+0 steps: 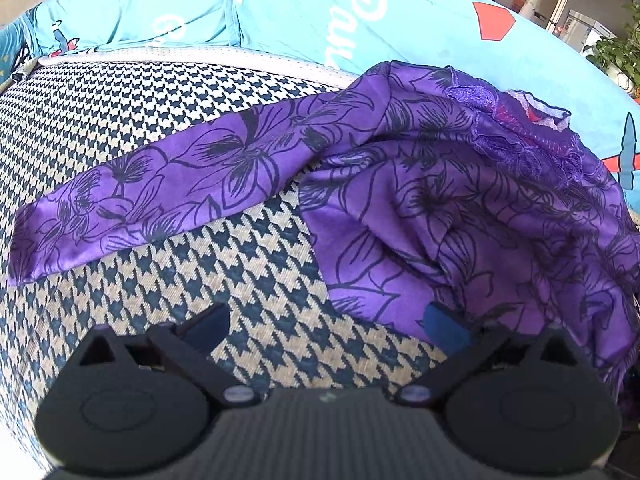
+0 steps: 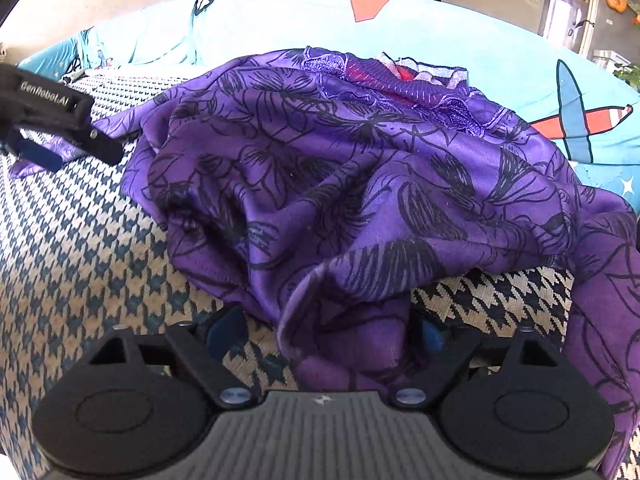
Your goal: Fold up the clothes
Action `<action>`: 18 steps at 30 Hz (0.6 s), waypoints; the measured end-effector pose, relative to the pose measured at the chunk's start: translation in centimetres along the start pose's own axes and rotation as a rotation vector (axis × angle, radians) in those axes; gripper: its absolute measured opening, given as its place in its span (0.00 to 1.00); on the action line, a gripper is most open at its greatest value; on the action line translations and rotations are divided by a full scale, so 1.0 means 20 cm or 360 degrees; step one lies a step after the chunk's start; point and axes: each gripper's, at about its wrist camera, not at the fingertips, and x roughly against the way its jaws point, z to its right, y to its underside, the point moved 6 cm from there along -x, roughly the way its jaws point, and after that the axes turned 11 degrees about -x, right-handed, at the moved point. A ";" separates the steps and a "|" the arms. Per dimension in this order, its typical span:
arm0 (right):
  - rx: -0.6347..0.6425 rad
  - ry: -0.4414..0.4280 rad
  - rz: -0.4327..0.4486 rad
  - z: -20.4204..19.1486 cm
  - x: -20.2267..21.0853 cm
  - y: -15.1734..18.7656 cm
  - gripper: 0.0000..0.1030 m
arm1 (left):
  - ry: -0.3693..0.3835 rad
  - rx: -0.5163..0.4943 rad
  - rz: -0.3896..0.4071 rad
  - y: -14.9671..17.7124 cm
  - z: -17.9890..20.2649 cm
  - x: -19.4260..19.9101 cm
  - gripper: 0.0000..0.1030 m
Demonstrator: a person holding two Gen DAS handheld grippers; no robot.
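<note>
Purple top [image 2: 340, 184]: It is seen lying in a soft, bunched heap on the checked cover [image 1: 132, 112]. It is not flat and no neat fold is seen. In the right wrist view it fills the middle and runs off at 3 o'clock.

Sleeve [image 1: 132, 200]: One long sleeve is seen stretched out toward 9 o'clock in the left wrist view, flat on the cover.

Lace neck [image 1: 516, 136]: It is seen at about 1 o'clock, next to the blue sheet [image 1: 288, 12] at the back.

Left gripper [image 1: 326, 320]: Its fingers are spread wide. Nothing is held. The checked cover is seen between them, and the hem of the top is just beside the right-hand finger.

Right gripper [image 2: 326, 332]: Its fingers are spread too. A bunch of purple cloth sits between them, pushed up against the right-hand finger. It cannot be told if the cloth is pinched; a gap is seen on the left.

Doing it well: Only one layer at the hem should be pinched, not a thick lump. The cloth should be pulled out flat and smooth before any fold is made. The sleeve should be kept straight so it is not twisted under.
</note>
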 end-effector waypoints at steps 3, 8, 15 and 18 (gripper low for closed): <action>-0.0045 -0.0036 0.0007 -0.01 0.00 -0.03 0.57 | 0.0001 0.0003 -0.0009 0.00 -0.01 -0.01 1.00; -0.0331 -0.0228 -0.0034 0.06 0.01 -0.09 0.38 | -0.0004 0.0015 -0.0015 0.00 -0.02 -0.01 1.00; -0.0851 -0.0567 0.0068 0.21 0.08 -0.23 0.32 | 0.0012 -0.0023 -0.0031 0.01 0.03 -0.02 1.00; -0.0982 -0.0643 0.0152 0.26 0.11 -0.29 0.32 | 0.0053 -0.0064 -0.0018 0.02 0.09 -0.01 1.00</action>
